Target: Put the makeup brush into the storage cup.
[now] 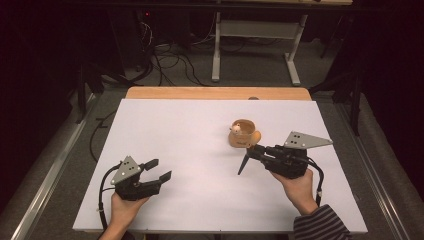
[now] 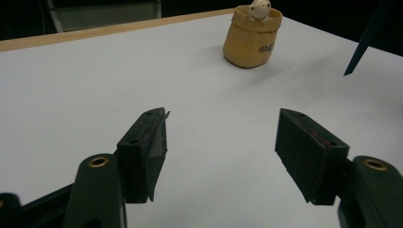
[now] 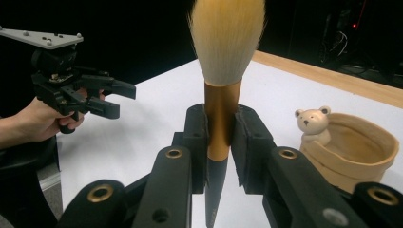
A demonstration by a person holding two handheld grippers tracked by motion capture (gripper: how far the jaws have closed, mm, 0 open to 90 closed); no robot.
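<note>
The brush is already clamped at its gold ferrule in the right gripper, lifted just beside the bear cup but not yet in it, while the left gripper waits open and empty over the table.

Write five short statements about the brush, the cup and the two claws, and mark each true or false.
1. The right claw is shut on the brush. True.
2. The left claw holds the cup. False: its jaws stand open with nothing between them, and the cup sits farther off on the table.
3. A small bear figure sits at the cup's rim. True.
4. The brush lies flat on the table. False: it is clamped in the right claw, bristles up.
5. The cup lies tipped on its side. False: it stands upright.
</note>
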